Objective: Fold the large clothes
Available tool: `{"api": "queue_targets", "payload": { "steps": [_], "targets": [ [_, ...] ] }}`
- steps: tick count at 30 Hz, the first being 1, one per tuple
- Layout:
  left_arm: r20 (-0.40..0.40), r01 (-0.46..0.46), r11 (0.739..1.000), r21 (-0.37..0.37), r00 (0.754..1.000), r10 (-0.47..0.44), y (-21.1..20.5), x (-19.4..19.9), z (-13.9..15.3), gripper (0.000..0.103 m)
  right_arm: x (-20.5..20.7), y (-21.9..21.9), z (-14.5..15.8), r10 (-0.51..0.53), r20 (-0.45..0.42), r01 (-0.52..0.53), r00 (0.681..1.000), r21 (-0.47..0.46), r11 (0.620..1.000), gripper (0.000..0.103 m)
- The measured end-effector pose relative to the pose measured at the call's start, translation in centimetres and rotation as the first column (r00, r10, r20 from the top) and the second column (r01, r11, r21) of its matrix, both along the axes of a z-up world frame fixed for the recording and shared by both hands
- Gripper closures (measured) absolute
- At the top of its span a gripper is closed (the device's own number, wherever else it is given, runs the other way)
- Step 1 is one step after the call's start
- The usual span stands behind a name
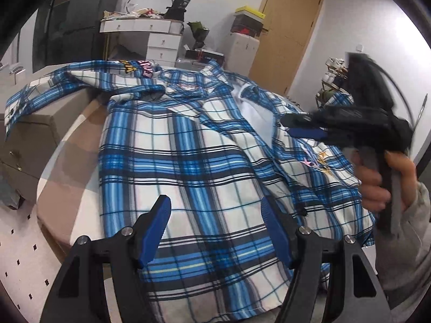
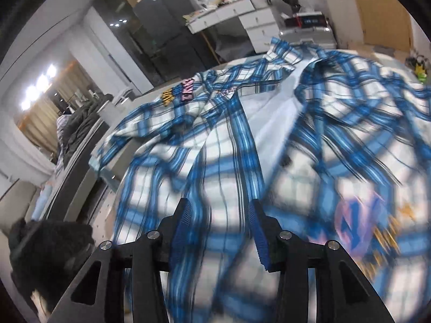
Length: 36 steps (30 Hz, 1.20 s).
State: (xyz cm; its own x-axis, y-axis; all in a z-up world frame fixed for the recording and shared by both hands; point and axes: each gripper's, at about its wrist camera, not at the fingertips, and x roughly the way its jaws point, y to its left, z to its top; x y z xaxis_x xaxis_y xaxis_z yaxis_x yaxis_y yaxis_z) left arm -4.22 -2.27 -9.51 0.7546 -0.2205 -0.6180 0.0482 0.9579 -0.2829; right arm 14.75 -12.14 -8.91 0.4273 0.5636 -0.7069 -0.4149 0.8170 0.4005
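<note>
**Plaid shirt spread out, folding barely begun**

The blue-and-white plaid shirt (image 1: 183,145) lay open, front up, across the bed (image 1: 67,145), one sleeve trailing off the far left. The left gripper (image 1: 215,212) hovered wide open above the hem; the right gripper (image 2: 216,215) stood partly open, empty. No fold showed yet.

blurred plaid shirt (image 2: 242,140), parted right hand-held gripper (image 2: 216,212) above

Colourful lettered patches on the plaid shirt (image 1: 172,145), too distorted to read, no other legible text
</note>
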Motion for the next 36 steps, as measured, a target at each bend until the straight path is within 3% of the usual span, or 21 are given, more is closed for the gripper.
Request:
{"api": "queue_targets", "payload": {
  "steps": [5, 6, 7, 8, 14, 18, 20, 21, 23, 24, 25, 27, 30, 34, 36],
  "targets": [
    [-0.016, -0.042, 0.998, -0.035, 0.999, 0.042, 1.8, 0.2, -0.5, 0.038, 4.8, 2.6, -3.8, -0.086, -0.098, 0.074, 0.991, -0.119, 0.99, 0.061],
    [-0.017, -0.052, 0.998, -0.041, 0.999, 0.051, 2.1, 0.2, -0.6, 0.038, 5.1, 2.5, -4.1, -0.105, -0.102, 0.092, 0.989, -0.125, 0.988, 0.07],
    [-0.017, -0.06, 0.997, -0.048, 0.998, 0.059, 2.4, 0.2, -0.6, 0.038, 5.0, 2.5, -4.0, -0.111, -0.076, 0.1, 0.991, -0.137, 0.985, 0.09],
    [-0.017, -0.068, 0.996, -0.055, 0.998, 0.067, 2.7, 0.2, -0.6, 0.038, 4.6, 2.7, -3.9, -0.089, -0.063, 0.078, 0.994, -0.163, 0.983, 0.103],
    [-0.016, -0.084, 0.993, -0.078, 0.996, 0.082, 3.2, 0.1, -0.6, 0.038, -1.5, -1.7, -1.5, -0.069, 0.001, 0.069, 0.998, -0.021, 0.997, 0.103],
    [-0.017, -0.078, 0.994, -0.078, 0.997, 0.077, 3.2, 0.4, -0.6, 0.038, -2.9, -3.1, -2.5, -0.099, -0.024, 0.096, 0.995, -0.11, 0.989, 0.103],
    [-0.019, -0.083, 0.994, -0.073, 0.996, 0.082, 3.2, 0.6, -0.6, 0.038, -2.9, -3.1, -2.7, -0.118, -0.01, 0.115, 0.993, -0.163, 0.98, 0.099],
    [-0.019, -0.088, 0.994, -0.07, 0.996, 0.087, 3.2, 0.6, -0.7, 0.038, -3.0, -3.4, -2.5, -0.116, -0.011, 0.113, 0.993, -0.143, 0.983, 0.097],
    [-0.026, -0.097, 0.993, -0.074, 0.995, 0.096, 3.4, 0.9, -0.8, 0.038, -3.2, -4.0, -1.8, -0.102, -0.002, 0.101, 0.995, -0.104, 0.989, 0.08],
    [-0.029, -0.1, 0.992, -0.078, 0.995, 0.098, 3.7, 1.0, -0.9, 0.038, -3.5, -4.5, -1.2, -0.106, 0.027, 0.108, 0.994, -0.098, 0.989, 0.065],
    [-0.034, -0.104, 0.991, -0.084, 0.994, 0.102, 3.9, 1.2, -1.0, 0.038, -3.6, -5.2, -0.6, -0.112, 0.059, 0.117, 0.992, -0.097, 0.988, 0.061],
    [-0.049, -0.115, 0.989, -0.095, 0.993, 0.111, 4.3, 1.9, -1.2, 0.038, -4.0, -6.6, 0.5, -0.127, 0.119, 0.141, 0.985, -0.12, 0.983, 0.057],
    [-0.07, -0.133, 0.986, -0.103, 0.99, 0.126, 4.9, 2.9, -1.4, 0.038, -3.2, -9.3, 1.1, -0.191, 0.133, 0.21, 0.973, -0.152, 0.966, 0.05],
    [-0.053, -0.17, 0.984, -0.055, 0.984, 0.168, 5.0, 4.4, -1.1, 0.04, -0.6, -13.0, 0.4, -0.333, 0.117, 0.352, 0.935, -0.218, 0.91, 0.05],
    [-0.052, -0.185, 0.982, -0.029, 0.982, 0.183, 5.0, 5.2, -0.9, 0.049, 0.4, -14.5, -0.2, -0.398, 0.112, 0.414, 0.91, -0.251, 0.875, 0.05]
  ]
}}
